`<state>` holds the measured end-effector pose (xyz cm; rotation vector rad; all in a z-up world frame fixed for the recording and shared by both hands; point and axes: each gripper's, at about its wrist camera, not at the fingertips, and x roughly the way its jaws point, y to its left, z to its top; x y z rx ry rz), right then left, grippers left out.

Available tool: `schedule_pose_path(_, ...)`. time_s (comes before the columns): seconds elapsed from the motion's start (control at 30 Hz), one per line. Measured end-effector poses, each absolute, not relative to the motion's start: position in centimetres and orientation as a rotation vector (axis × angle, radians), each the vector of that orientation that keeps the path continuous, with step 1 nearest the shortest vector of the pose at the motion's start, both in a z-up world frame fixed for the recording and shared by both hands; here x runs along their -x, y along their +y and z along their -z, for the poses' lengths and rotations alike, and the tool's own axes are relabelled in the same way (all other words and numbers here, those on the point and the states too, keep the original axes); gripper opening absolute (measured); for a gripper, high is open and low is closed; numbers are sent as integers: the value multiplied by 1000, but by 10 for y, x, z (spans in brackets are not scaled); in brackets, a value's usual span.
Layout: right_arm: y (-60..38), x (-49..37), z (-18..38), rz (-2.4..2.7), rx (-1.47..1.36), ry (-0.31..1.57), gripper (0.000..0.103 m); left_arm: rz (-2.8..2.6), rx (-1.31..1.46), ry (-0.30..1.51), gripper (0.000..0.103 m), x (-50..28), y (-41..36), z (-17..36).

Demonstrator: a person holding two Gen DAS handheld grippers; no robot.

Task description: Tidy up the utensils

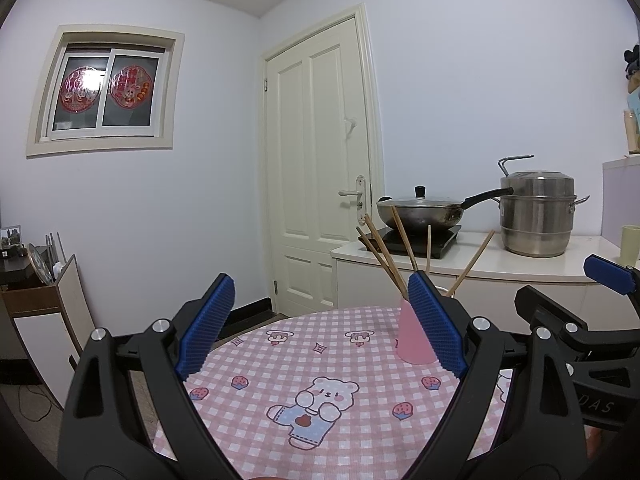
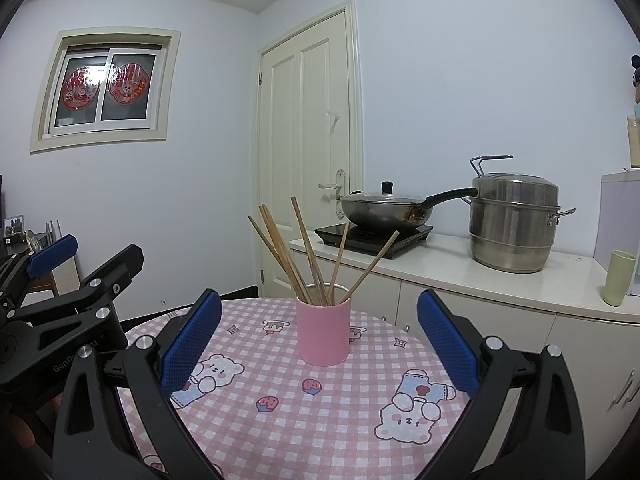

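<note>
A pink cup (image 2: 323, 331) stands upright on the round table with the pink checked cloth (image 2: 288, 408). Several wooden chopsticks (image 2: 308, 256) stand in it, fanned out. My right gripper (image 2: 320, 340) is open and empty, its blue pads either side of the cup but nearer the camera. My left gripper (image 1: 320, 328) is open and empty over the table's left part; its right pad (image 1: 436, 324) hides part of the cup (image 1: 412, 336) and chopsticks (image 1: 384, 256). Each gripper shows at the edge of the other's view.
Behind the table runs a white counter (image 2: 500, 284) with an induction hob (image 2: 372, 238), a lidded wok (image 2: 384, 208), a steel steamer pot (image 2: 512, 224) and a pale green cup (image 2: 619, 283). A closed door (image 2: 308, 152) is behind. A low cabinet (image 1: 40, 312) stands at left.
</note>
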<state>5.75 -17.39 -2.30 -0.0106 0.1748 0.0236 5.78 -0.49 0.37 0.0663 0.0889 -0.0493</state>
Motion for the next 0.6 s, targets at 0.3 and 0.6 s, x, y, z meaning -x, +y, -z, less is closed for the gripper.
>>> schedule_pose_path(0.3,-174,-58,23,-23,12,182,95,46,-71,92,88,-58,-6,-3)
schedule_pose_path(0.6,-174,-58,23,-23,11,184,95,51,-66,101,89,-59,-6,-2)
